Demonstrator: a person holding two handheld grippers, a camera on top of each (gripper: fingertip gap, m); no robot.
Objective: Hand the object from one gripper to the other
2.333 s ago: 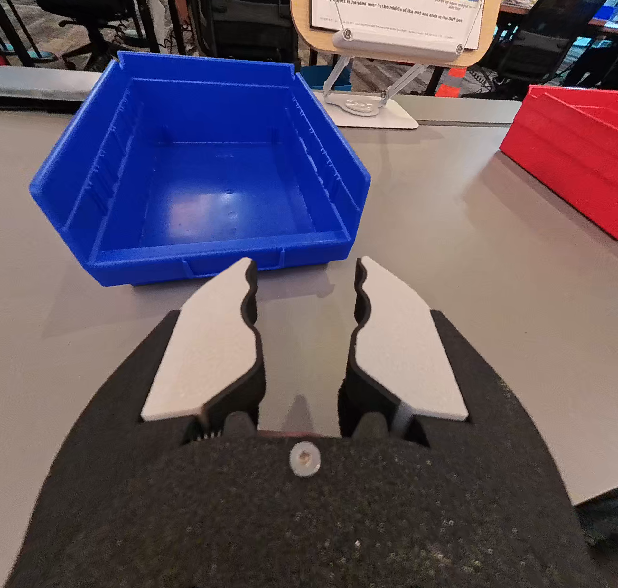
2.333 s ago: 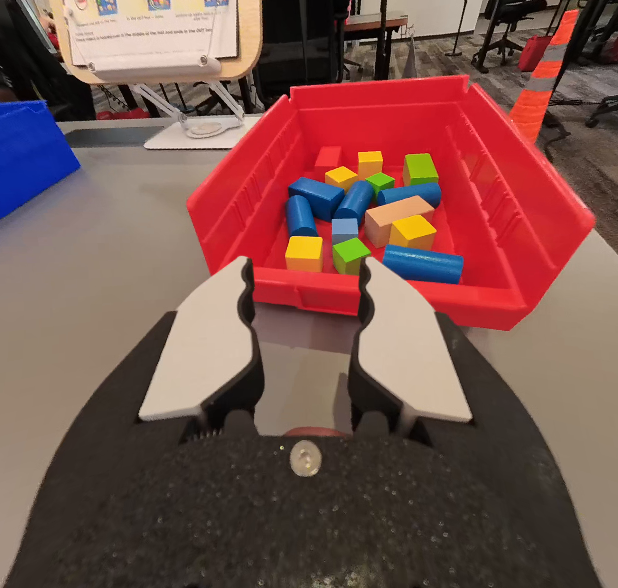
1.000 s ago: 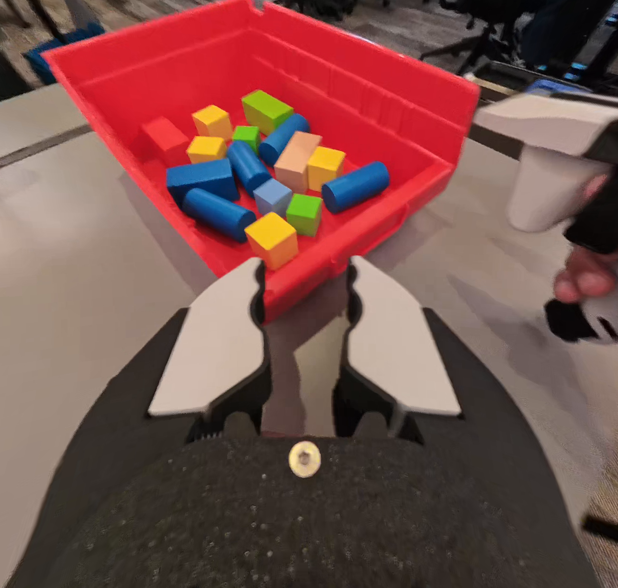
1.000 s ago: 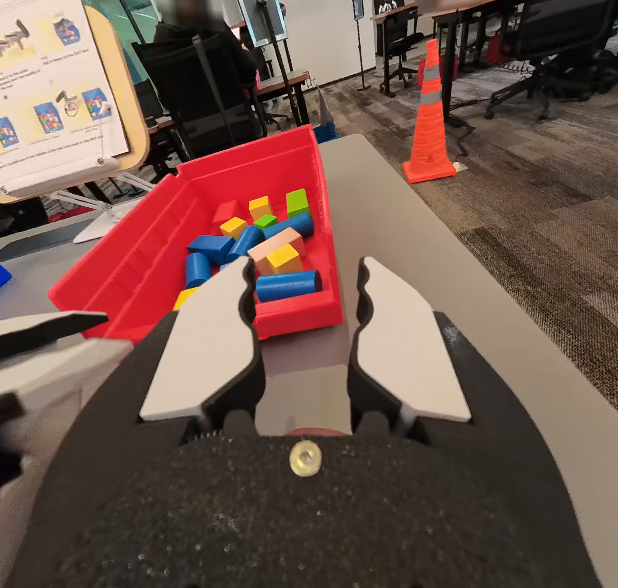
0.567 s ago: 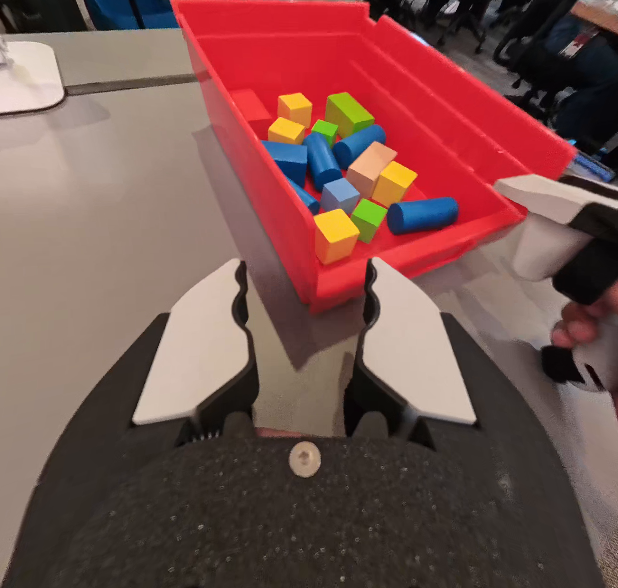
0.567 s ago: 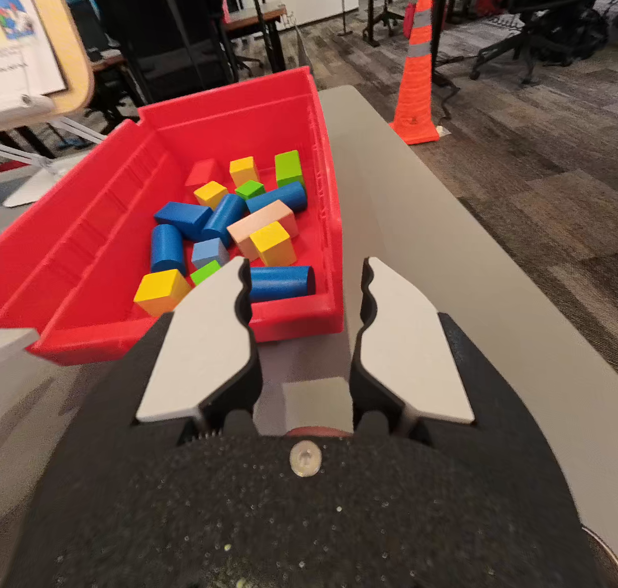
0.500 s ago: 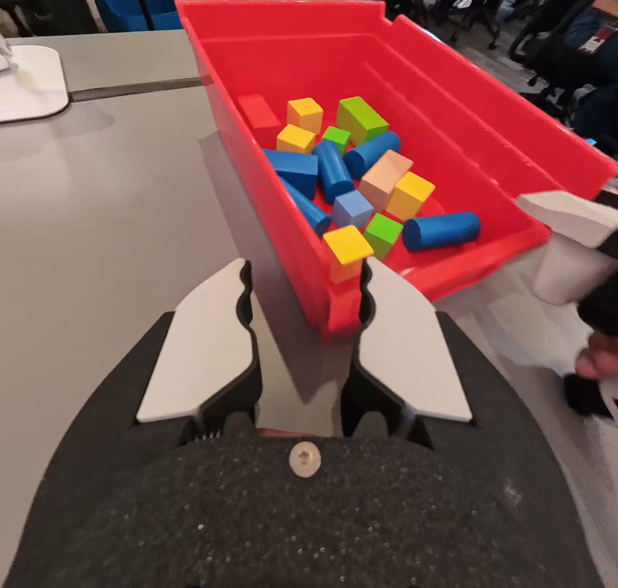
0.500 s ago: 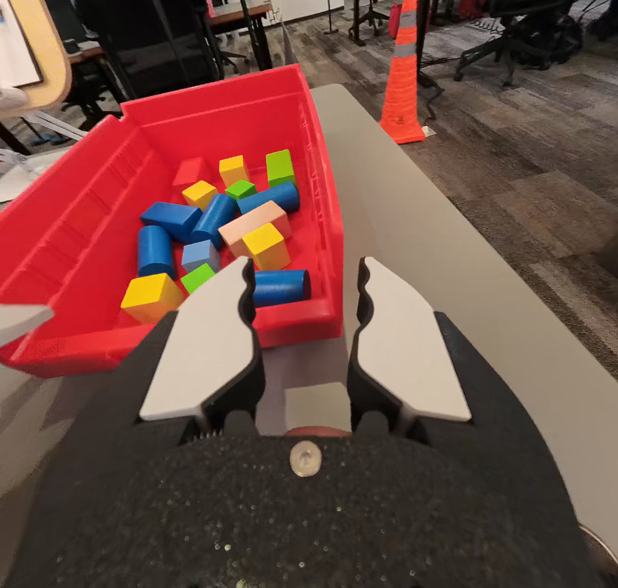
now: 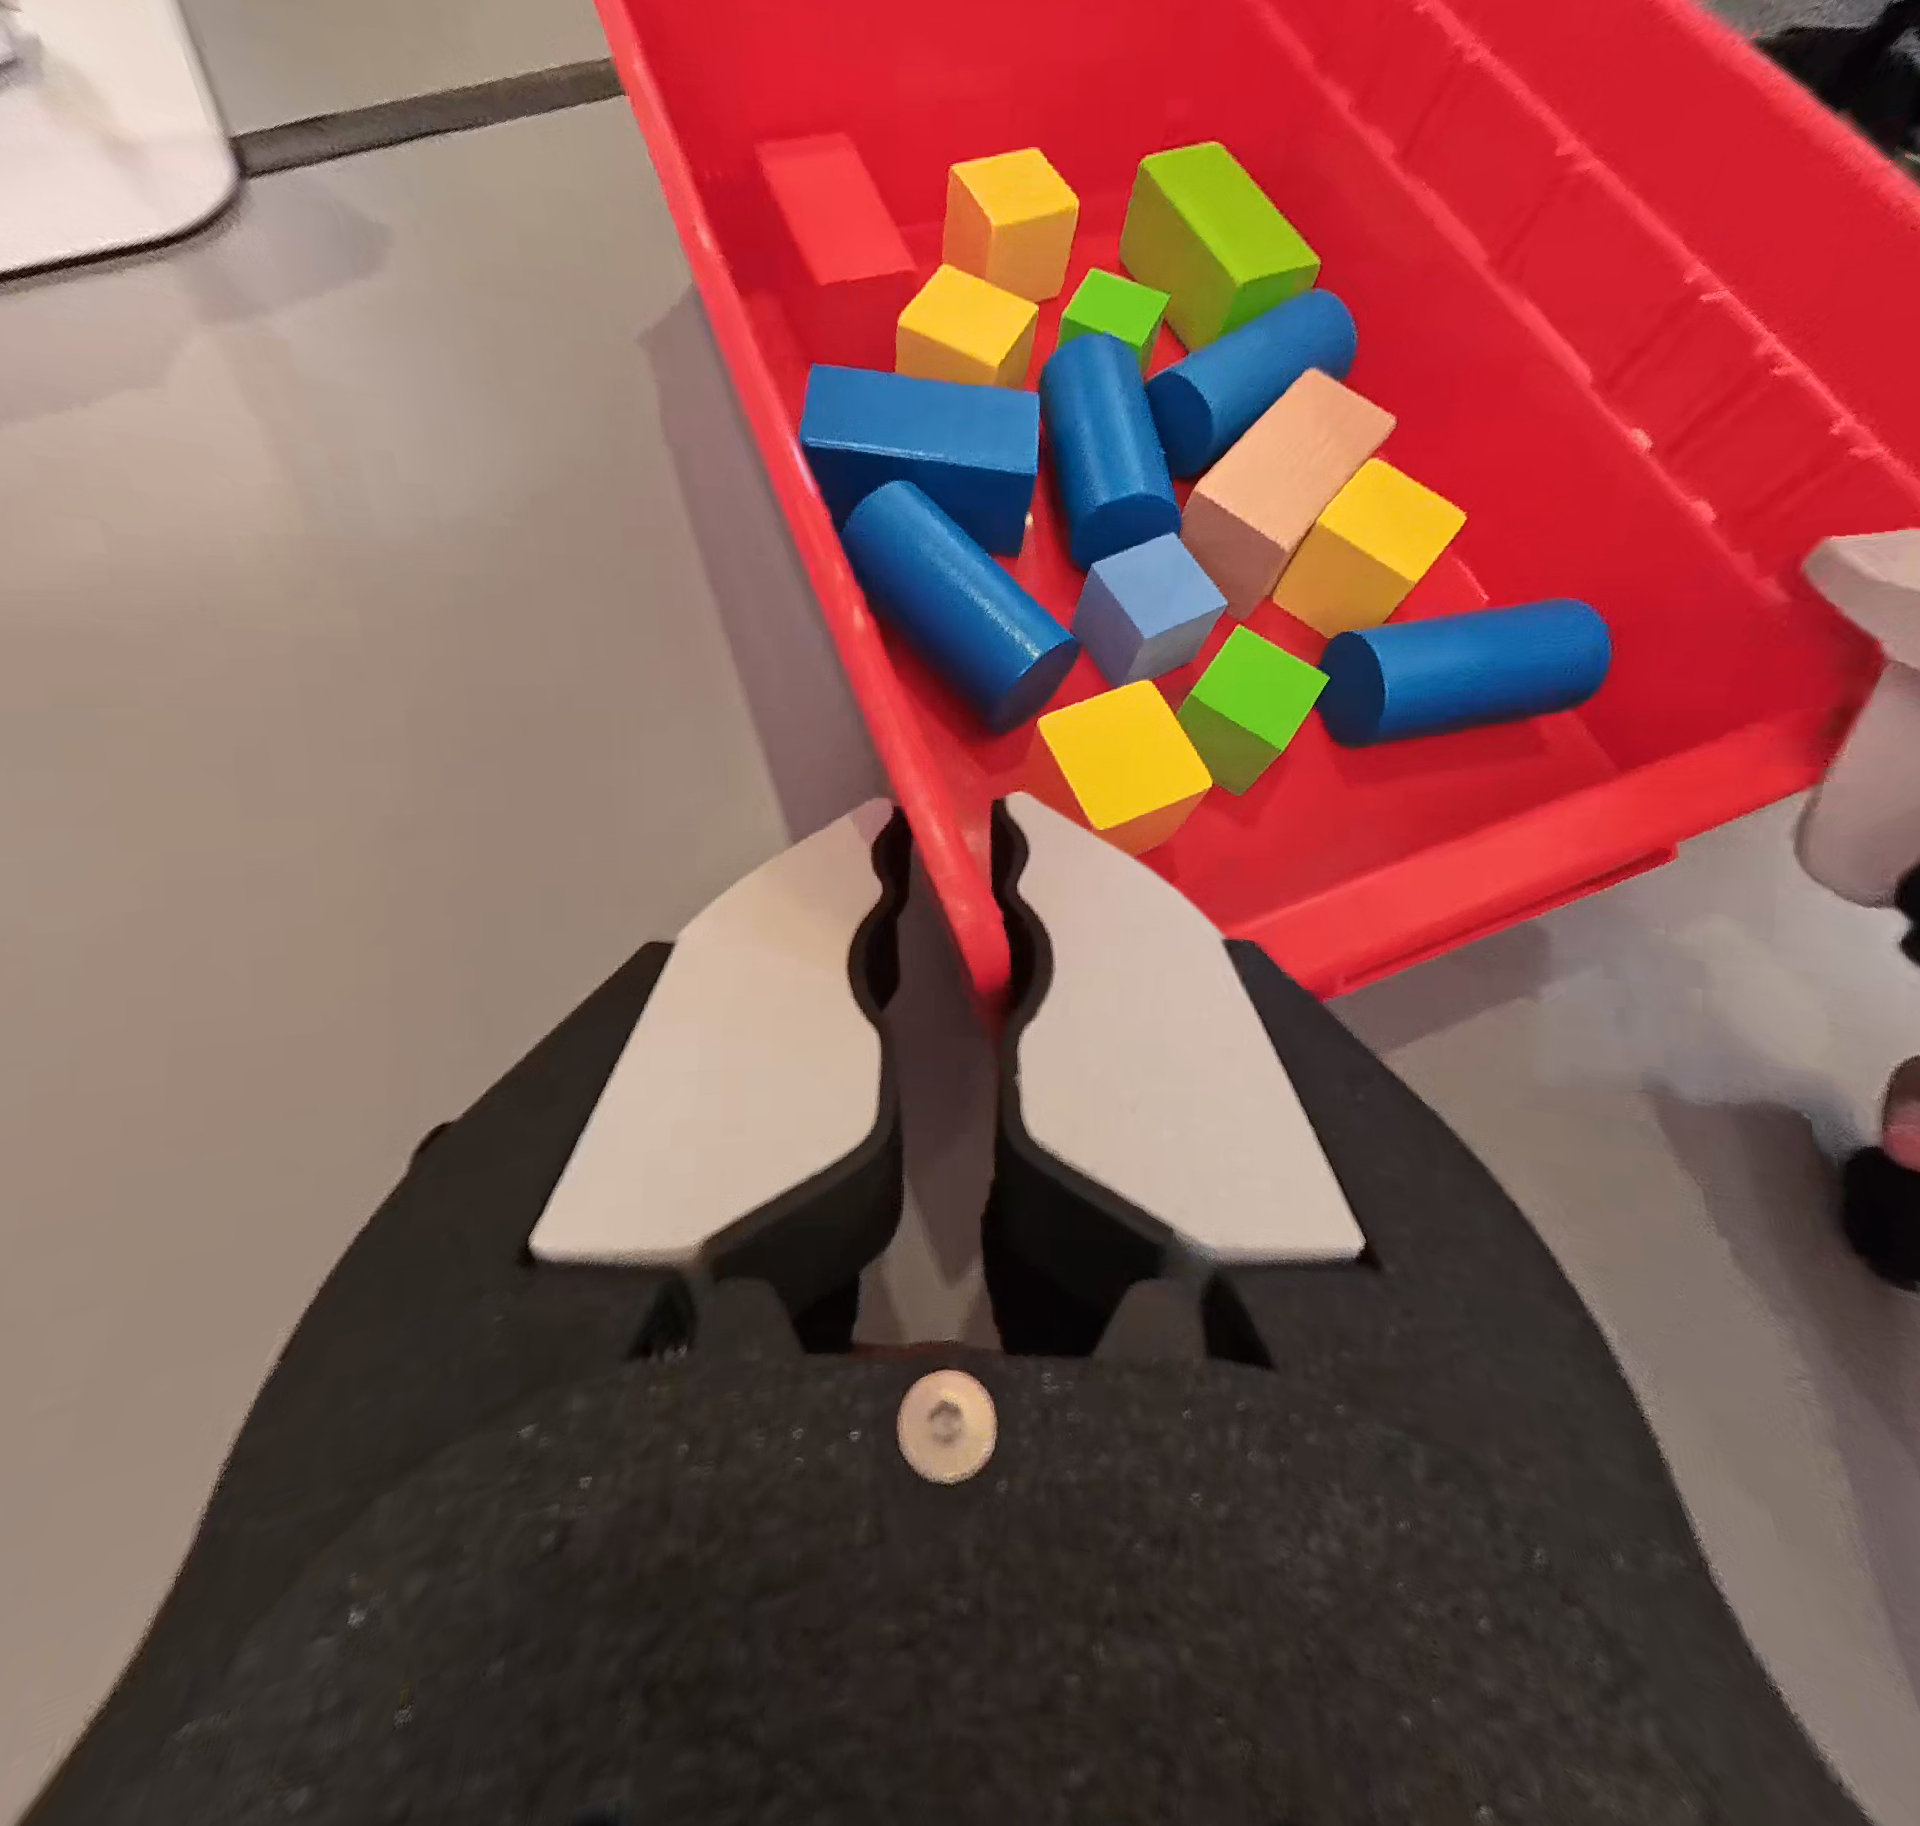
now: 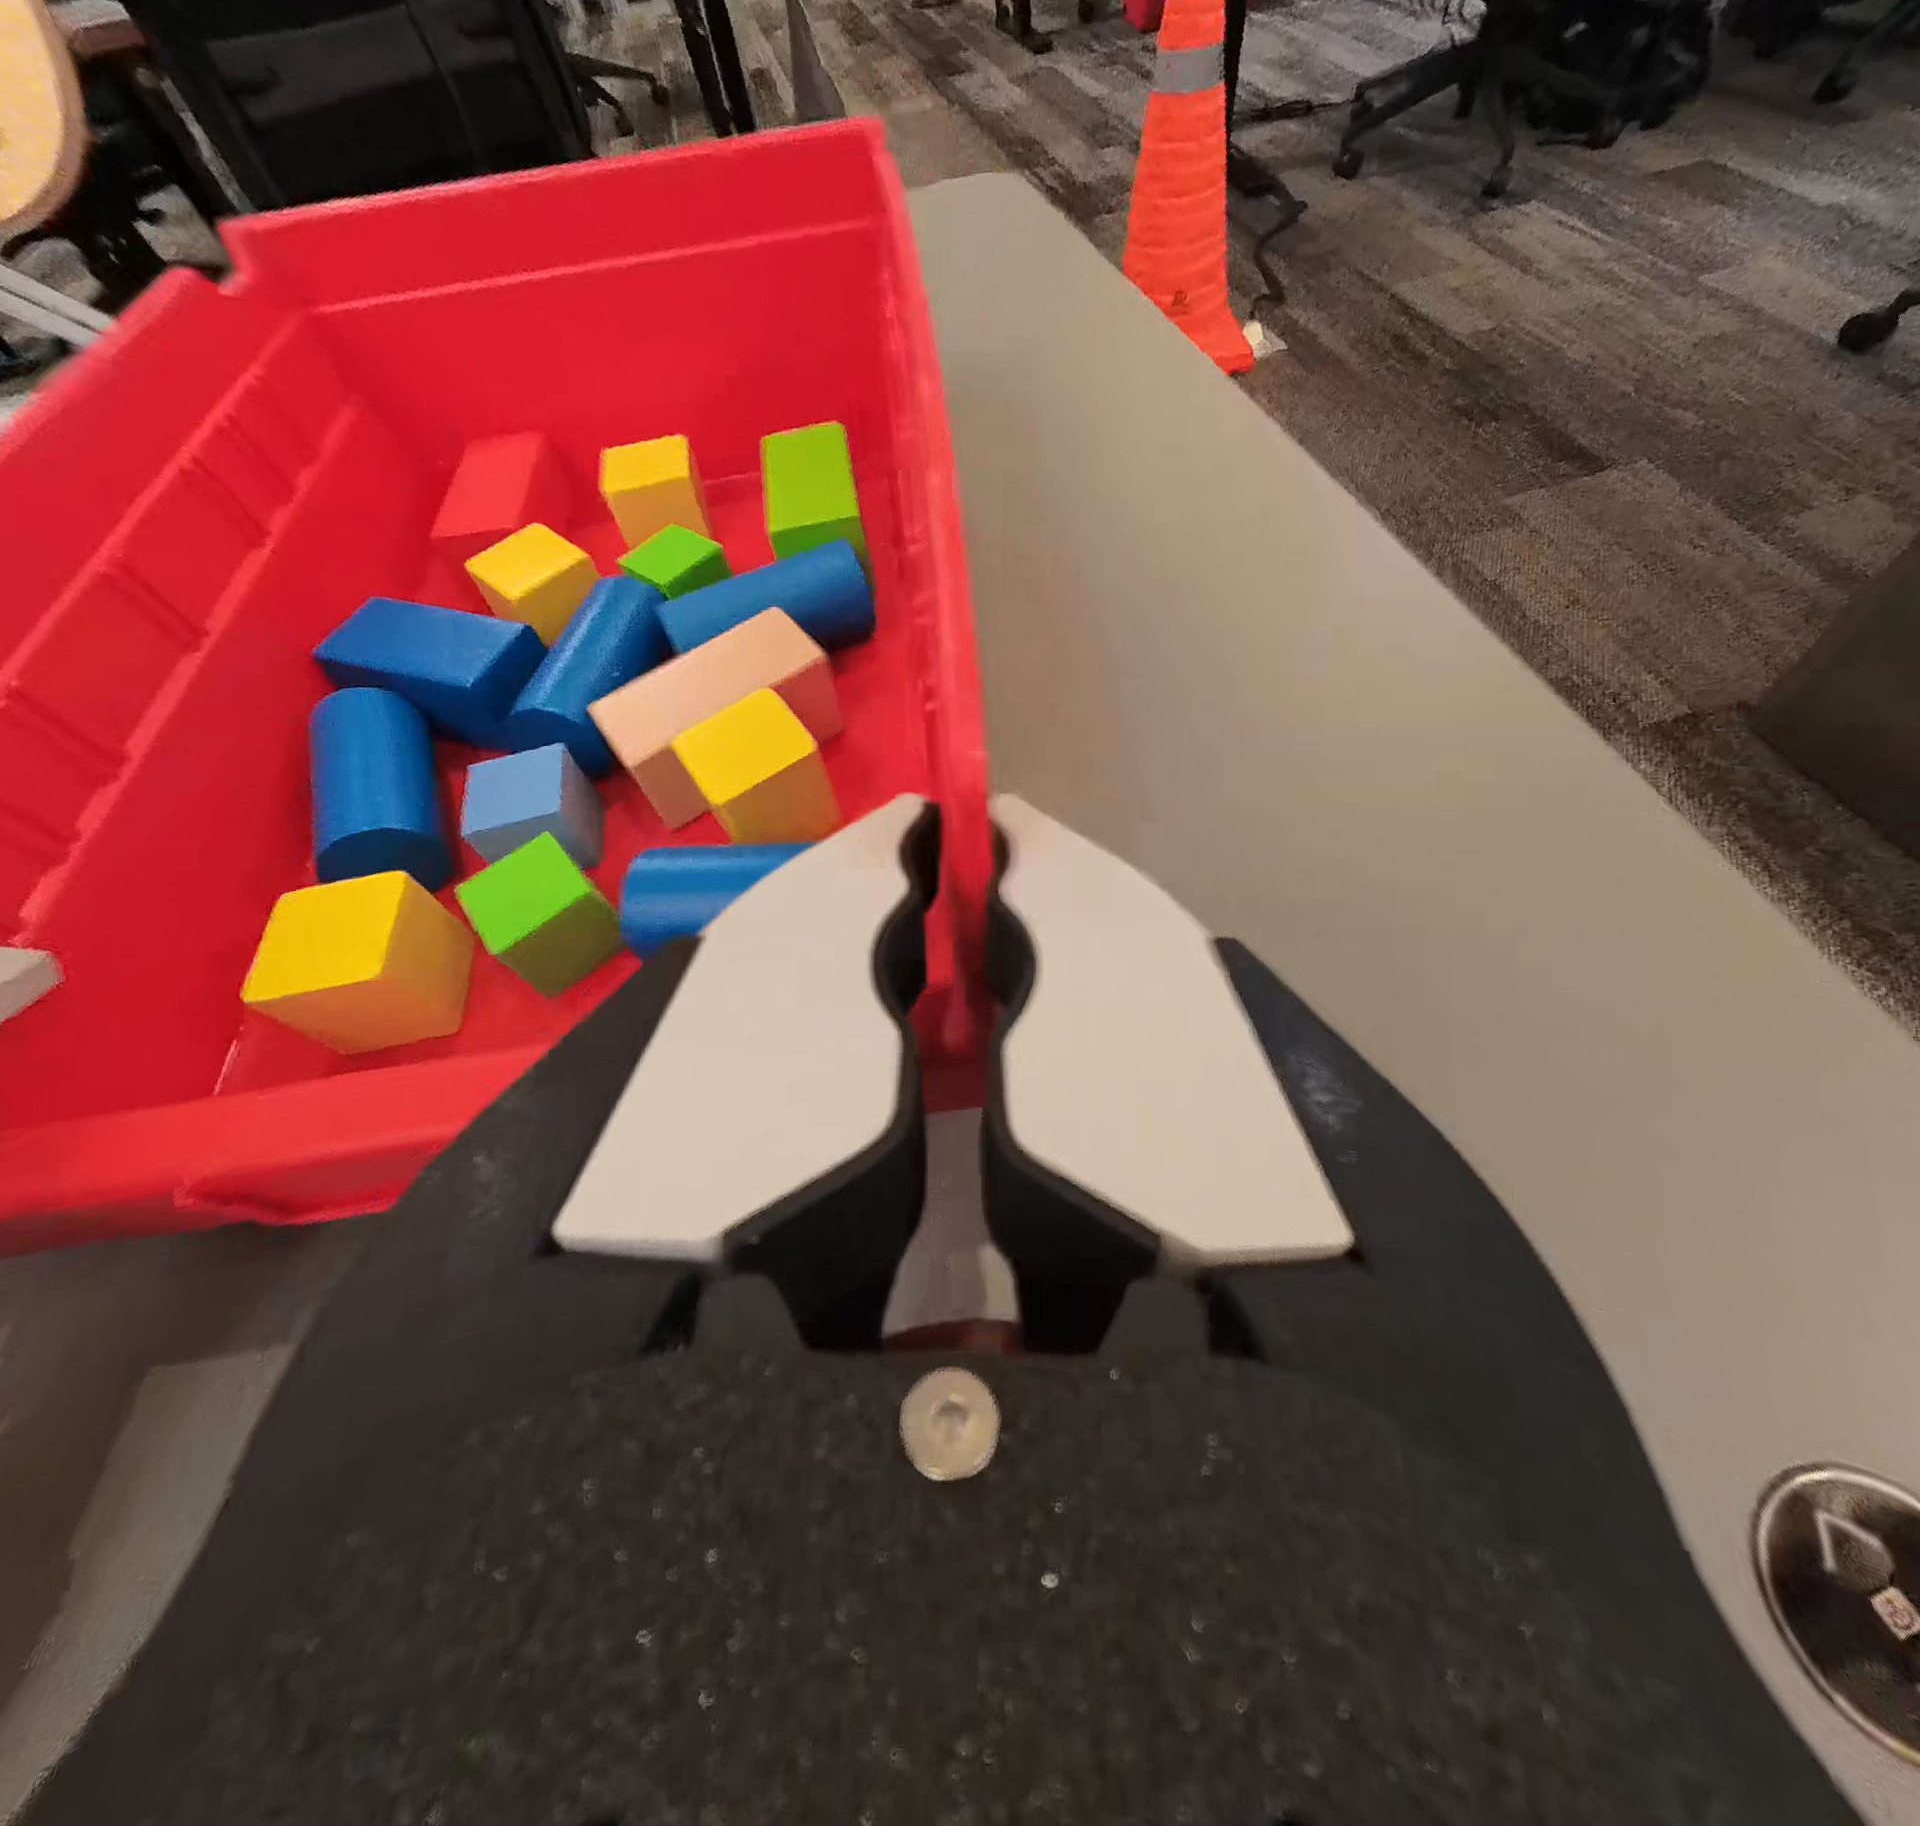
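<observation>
Red plastic fills both my views: the red bin (image 9: 1507, 249) sits on the grey table (image 9: 364, 633), loaded with wooden blocks, among them blue cylinders, a yellow cube (image 9: 1127, 750), a green cube (image 9: 1252, 701) and a tan block (image 9: 1283, 472). My left hand-held gripper (image 9: 948, 841) is clamped on the bin's near left corner wall, fingers nearly together. My right hand-held gripper (image 10: 961, 831) pinches the bin's right side wall the same way. Only the right wrist view shows an orange traffic cone (image 10: 1184, 145) on the carpet; only the left shows a white stand base (image 9: 94, 114).
</observation>
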